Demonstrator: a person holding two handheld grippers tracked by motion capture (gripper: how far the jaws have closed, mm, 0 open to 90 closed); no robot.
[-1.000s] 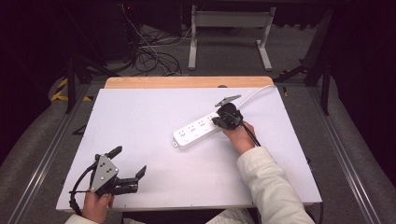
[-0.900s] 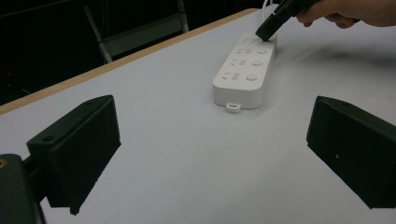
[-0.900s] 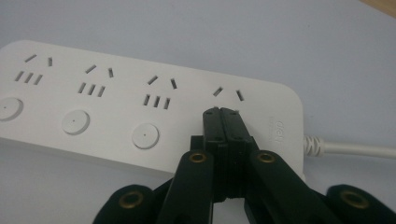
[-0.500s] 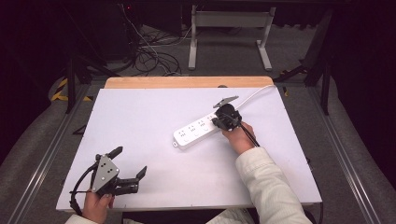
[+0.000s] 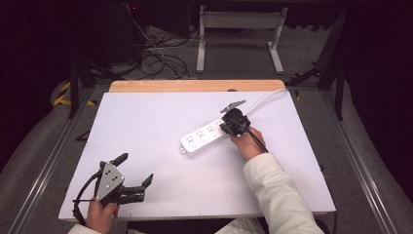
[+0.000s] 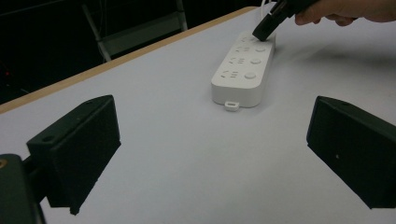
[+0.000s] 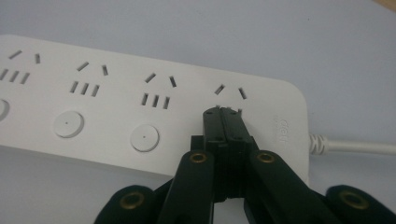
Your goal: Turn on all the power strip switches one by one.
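Power strip [image 5: 204,138]: lies flat right of the table's [image 5: 146,117] centre, long axis diagonal, cord [image 5: 263,100] end toward the far right edge.
Right gripper [image 5: 233,125]: jaws pressed together, tips down on the strip's last socket by the cord.
Left gripper [image 5: 134,176]: jaws wide, nothing between, near the front left corner.
Open room: bare white surface left of the strip.
Right gripper view: four sockets, round buttons [image 7: 144,137].
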